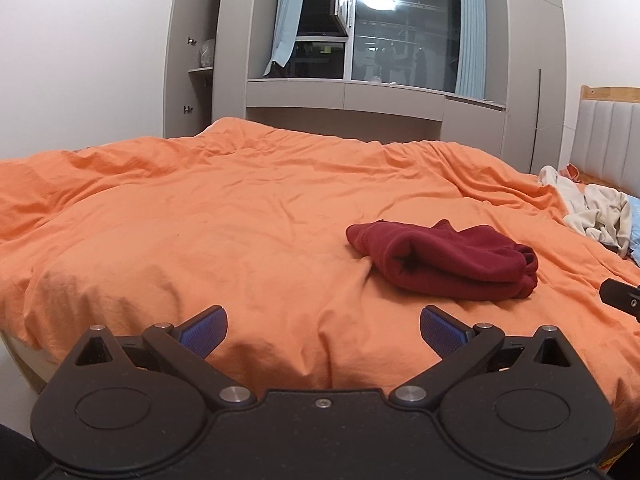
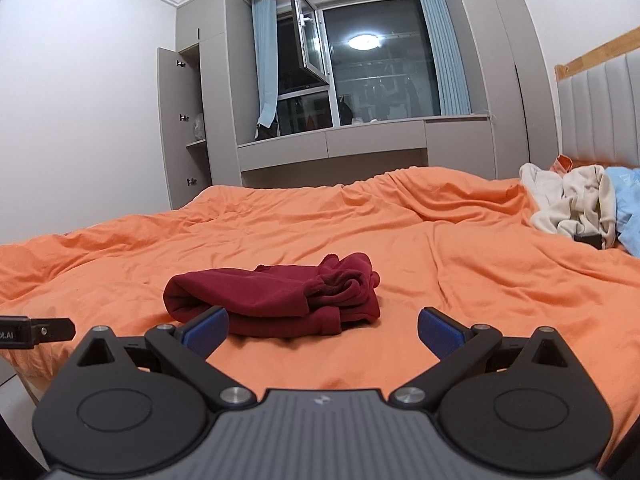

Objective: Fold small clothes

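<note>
While grippers wide: maroon garment [image 2: 276, 300], "OLAI" tag [image 2: 8, 335].

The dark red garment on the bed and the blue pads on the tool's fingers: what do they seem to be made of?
The dark red garment looks like soft fleece or brushed knit: matte, fuzzy, with thick rounded folds. The blue pads on the right gripper look like rubber or soft plastic with a fine dotted grip texture; the exact material is unclear. The fingers behind them look like matte black plastic.

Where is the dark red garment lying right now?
The dark red garment lies bunched on the orange duvet, just ahead of the open right gripper and right of the open left gripper.
</note>
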`<action>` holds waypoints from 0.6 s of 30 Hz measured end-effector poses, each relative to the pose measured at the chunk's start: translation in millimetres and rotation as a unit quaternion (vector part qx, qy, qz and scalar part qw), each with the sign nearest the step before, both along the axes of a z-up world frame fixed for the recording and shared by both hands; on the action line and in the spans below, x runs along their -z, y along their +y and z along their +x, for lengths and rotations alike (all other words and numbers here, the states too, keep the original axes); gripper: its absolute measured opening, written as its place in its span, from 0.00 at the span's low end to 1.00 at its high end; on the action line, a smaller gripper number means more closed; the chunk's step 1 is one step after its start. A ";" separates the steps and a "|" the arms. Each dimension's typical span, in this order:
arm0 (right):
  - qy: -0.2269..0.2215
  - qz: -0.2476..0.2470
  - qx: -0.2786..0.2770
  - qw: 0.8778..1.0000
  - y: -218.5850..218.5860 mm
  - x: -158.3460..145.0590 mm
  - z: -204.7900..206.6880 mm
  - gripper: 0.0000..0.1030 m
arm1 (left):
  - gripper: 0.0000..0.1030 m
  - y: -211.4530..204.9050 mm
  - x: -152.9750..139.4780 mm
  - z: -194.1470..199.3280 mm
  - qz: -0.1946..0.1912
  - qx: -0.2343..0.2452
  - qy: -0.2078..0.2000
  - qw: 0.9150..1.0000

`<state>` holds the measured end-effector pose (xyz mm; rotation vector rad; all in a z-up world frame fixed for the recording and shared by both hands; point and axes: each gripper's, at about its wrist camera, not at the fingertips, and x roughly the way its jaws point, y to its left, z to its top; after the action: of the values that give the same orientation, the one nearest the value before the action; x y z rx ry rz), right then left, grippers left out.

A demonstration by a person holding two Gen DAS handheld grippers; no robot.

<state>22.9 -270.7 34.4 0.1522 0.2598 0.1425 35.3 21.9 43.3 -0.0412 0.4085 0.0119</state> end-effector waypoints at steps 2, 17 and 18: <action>0.005 -0.001 0.000 1.000 1.4 1.6 1.8 1.00 | 0.99 2.6 0.8 0.2 0.000 -0.003 0.002 1.000; 0.014 -0.007 0.004 1.000 4.4 6.6 4.9 1.00 | 0.99 -5.6 0.4 1.2 0.013 0.002 -0.001 1.000; 0.014 -0.006 0.004 1.000 4.3 6.4 5.2 1.00 | 0.99 -6.2 0.6 1.2 0.014 0.002 -0.001 1.000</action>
<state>28.1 -266.4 27.9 0.1423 0.2875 0.1318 36.5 15.7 42.7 -0.0124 0.4059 0.0132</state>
